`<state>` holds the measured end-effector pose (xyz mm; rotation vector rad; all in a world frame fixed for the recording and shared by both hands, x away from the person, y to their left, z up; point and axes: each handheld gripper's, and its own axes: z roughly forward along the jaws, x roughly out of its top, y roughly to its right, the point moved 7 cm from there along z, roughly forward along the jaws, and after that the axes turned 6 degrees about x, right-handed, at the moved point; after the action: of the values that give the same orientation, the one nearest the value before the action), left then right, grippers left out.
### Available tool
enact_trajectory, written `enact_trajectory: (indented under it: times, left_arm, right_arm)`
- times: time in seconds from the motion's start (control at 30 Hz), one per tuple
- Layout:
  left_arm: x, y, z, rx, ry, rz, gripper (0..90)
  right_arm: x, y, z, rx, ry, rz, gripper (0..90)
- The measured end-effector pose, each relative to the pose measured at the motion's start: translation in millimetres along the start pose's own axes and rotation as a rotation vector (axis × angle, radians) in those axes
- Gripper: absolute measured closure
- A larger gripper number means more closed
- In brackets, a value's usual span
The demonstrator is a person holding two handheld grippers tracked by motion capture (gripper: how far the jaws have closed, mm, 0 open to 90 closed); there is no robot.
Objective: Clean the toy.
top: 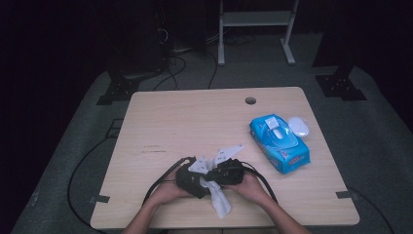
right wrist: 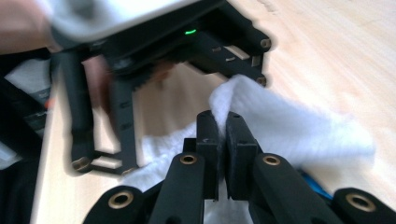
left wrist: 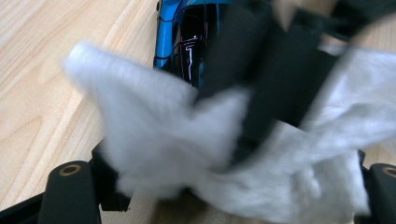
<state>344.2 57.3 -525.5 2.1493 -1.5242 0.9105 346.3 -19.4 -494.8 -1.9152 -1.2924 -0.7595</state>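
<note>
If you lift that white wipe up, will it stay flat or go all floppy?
Probably floppy: the white wet wipe already sags and crumples where it hangs from the right gripper, whose jaws are pinched shut on it. It likely weighs little, since a small pinch holds it. It looks soft and fuzzy at its edges, so a hard tug might tear it.

Wipe (right wrist: pixel 299 126): white, fibrous, fluffy cloth-like sheet, matt. Table (top: pixel 185 122): pale wood-grain top, smooth. Wipes pack (top: pixel 279 143): glossy blue plastic film. Right gripper (right wrist: pixel 223 126): matt black plastic, brass-coloured rivets.

The worktop (top: pixel 195 122) is brightly lit amid dark surroundings; both gripper views are motion-blurred and soft close up.
</note>
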Motion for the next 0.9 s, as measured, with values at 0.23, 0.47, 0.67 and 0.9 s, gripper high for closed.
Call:
enact_trajectory:
  times: [0.23,0.47,0.67,0.9]
  left_arm:
    - [-0.1,0.1,-0.2,0.0,-0.003,0.001,23.7]
    - [0.2,0.0,0.3,0.003,0.0,0.004,23.7]
    - [0.5,0.1,0.5,0.004,-0.002,0.005,23.7]
    - [0.1,0.1,0.2,0.003,0.0,0.004,23.7]
  right_arm:
    - [0.9,5.9,-4.5,-0.063,-0.01,-0.022,85.0]
    - [-5.0,22.8,-12.0,-0.112,-0.02,0.003,85.0]
    - [-6.6,32.7,-19.4,-0.156,-0.03,0.017,85.1]
    - [-4.1,23.8,-9.3,-0.124,-0.031,-0.01,85.0]
